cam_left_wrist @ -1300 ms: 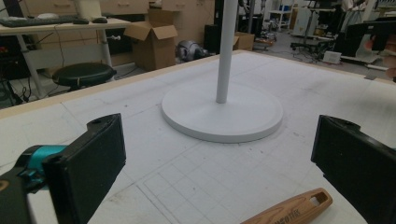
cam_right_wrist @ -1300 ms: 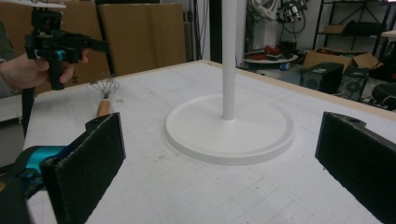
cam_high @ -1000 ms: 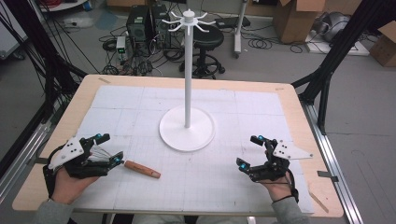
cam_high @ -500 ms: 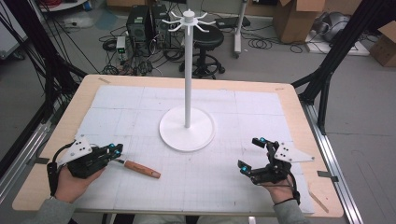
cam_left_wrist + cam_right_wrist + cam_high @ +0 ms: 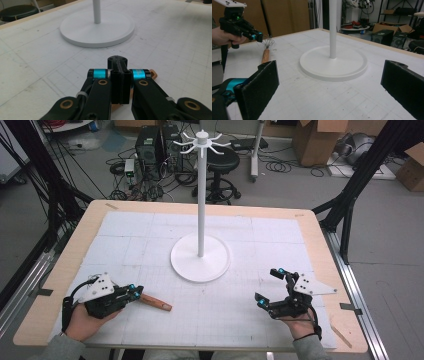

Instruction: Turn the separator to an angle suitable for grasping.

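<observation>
At the left of the bench (image 5: 60,285), we see the left gripper (image 5: 134,292) with its jaws just closed together over the wire end of a small whisk (image 5: 152,302); its wooden handle lies on the white mat, pointing right. Behind the middle stands the white hook stand (image 5: 200,257). At the right, we find the right gripper (image 5: 270,287), jaws wide apart and holding nothing.
</observation>
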`<state>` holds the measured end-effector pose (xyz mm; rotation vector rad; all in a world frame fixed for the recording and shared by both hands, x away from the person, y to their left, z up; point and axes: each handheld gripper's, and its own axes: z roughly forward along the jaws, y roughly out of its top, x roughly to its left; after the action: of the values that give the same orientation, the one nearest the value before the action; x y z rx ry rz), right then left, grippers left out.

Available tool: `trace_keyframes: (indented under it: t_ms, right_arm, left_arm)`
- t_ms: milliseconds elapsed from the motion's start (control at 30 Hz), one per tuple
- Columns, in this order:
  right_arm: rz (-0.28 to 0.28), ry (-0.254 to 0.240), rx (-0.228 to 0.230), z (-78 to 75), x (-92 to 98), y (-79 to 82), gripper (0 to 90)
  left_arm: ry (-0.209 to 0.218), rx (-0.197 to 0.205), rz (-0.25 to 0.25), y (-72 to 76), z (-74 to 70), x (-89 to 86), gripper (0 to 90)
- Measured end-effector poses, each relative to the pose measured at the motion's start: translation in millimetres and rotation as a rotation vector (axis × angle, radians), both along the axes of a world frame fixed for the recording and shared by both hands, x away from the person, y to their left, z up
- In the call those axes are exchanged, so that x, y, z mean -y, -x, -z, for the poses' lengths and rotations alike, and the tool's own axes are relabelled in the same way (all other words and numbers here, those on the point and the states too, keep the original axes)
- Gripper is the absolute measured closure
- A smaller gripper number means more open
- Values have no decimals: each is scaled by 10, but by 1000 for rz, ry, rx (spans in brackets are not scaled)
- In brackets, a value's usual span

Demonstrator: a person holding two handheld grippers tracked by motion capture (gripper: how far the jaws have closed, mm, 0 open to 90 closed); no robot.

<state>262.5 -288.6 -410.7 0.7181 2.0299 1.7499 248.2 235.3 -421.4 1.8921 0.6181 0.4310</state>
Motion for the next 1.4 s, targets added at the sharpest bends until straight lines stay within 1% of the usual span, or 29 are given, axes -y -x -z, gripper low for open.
trace_keyframes:
  t_ms: [67,133,200,367,467,567,600,667,800,900,1000,1067,1133,1200,1300,1400]
  right_arm:
    - [-1,3,6,-2,-2,-2,7]
    - [-1,1,-1,-1,-5,-2,7]
    - [2,1,-3,3,-1,-7,7]
    - [6,-5,1,1,8,-9,7]
    - [7,-5,4,-5,12,-3,7]
    - [10,-11,3,-5,14,-5,7]
    - [8,-9,3,-3,17,-8,7]
    - [9,-10,0,-1,17,-12,7]
    - [10,-11,0,-2,17,-10,7]
    - [10,-10,2,-3,17,-9,7]
    - [11,-10,4,-3,20,-11,7]
    - [10,-13,-1,-2,17,-10,7]
    - [11,-11,-1,0,18,-15,7]
    - [12,-10,0,1,17,-15,7]
    - [11,-9,-3,-1,15,-12,7]
    - [11,-7,2,-1,14,-17,7]
  left_arm:
    - [1,8,12,24,18,46,900]
    - [1,14,17,45,39,97,900]
    - [9,-1,20,57,60,145,900]
    - [4,-37,9,65,124,222,900]
    - [4,-42,8,80,161,237,900]
    - [4,-45,25,97,188,277,900]
    - [-2,-49,37,105,197,296,900]
    - [-22,-44,51,130,214,340,900]
    - [-34,-52,71,157,240,399,900]
    - [-52,-57,86,163,266,424,900]
    - [-71,-69,91,163,289,447,900]
    - [-74,-68,91,161,290,453,900]
    - [-75,-76,86,155,290,452,900]
    - [-83,-78,86,153,291,463,900]
    - [-126,-79,91,150,293,498,900]
    - [-153,-82,91,149,298,528,900]
